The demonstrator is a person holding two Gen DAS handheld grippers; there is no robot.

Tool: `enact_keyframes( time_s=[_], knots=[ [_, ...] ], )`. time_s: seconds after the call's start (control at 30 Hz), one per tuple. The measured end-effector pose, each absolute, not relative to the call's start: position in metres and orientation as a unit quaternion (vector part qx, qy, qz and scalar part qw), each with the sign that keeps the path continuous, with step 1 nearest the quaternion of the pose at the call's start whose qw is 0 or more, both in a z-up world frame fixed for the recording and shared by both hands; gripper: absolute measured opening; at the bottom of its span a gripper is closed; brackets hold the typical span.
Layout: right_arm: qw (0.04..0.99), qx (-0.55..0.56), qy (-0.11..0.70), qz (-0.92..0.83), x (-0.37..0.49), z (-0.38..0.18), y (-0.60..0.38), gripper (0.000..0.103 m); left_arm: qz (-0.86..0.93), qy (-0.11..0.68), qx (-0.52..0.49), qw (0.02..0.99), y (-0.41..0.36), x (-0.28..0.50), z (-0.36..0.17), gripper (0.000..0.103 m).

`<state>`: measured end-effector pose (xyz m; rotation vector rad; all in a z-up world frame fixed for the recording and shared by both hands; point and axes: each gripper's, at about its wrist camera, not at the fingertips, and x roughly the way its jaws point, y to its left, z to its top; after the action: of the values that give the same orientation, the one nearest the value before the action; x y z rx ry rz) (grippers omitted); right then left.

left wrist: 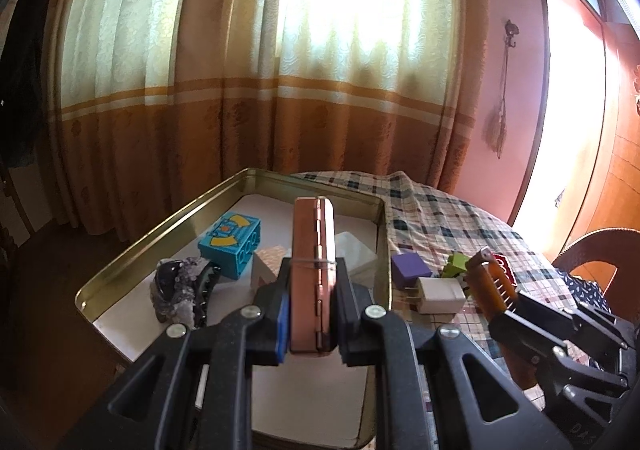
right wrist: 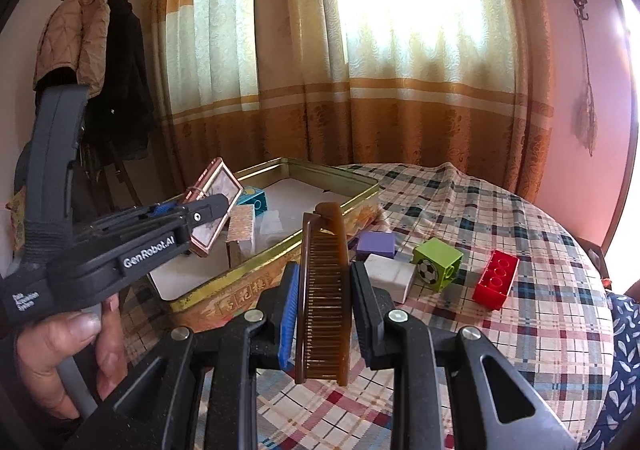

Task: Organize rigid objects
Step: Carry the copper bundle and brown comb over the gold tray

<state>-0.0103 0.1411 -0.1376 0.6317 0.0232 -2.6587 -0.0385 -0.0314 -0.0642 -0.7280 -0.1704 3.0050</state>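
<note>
rose-gold metal, a flat hinged case (left wrist: 312, 274) stands on edge, clamped between the pads of the left gripper (left wrist: 311, 306) and held above the open gold rectangular tin (left wrist: 120, 266). inside the tin lie a blue toy brick with yellow markings (left wrist: 231, 244), a dark purple crystal rock (left wrist: 176, 288), a black claw hair clip (left wrist: 206, 290) and pale blocks. the right gripper (right wrist: 322, 314), near the tin's right wall, pinches a brown translucent plastic comb (right wrist: 324, 290), teeth facing the camera. on the plaid tablecloth (right wrist: 520, 234) to the right rest a purple cube (right wrist: 376, 244), a white block (right wrist: 390, 276), a green football-print brick (right wrist: 436, 264) and a red brick (right wrist: 496, 284).
</note>
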Motion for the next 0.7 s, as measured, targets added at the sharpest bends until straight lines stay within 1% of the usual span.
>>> enact_keyframes(
  time_s=[0.37,0.7],
  knots=[
    [0.22,0.25,-0.002,-0.943,-0.021,-0.137,0.129,0.028,0.968,-0.06,-0.243,0.023,-0.037,-0.041,-0.063,0.016],
    [0.216,0.245,-0.014,-0.945,-0.032,-0.132,0.129,0.028,0.966,-0.065,-0.25,0.02,-0.044,-0.046,-0.063,0.016]
  ],
)
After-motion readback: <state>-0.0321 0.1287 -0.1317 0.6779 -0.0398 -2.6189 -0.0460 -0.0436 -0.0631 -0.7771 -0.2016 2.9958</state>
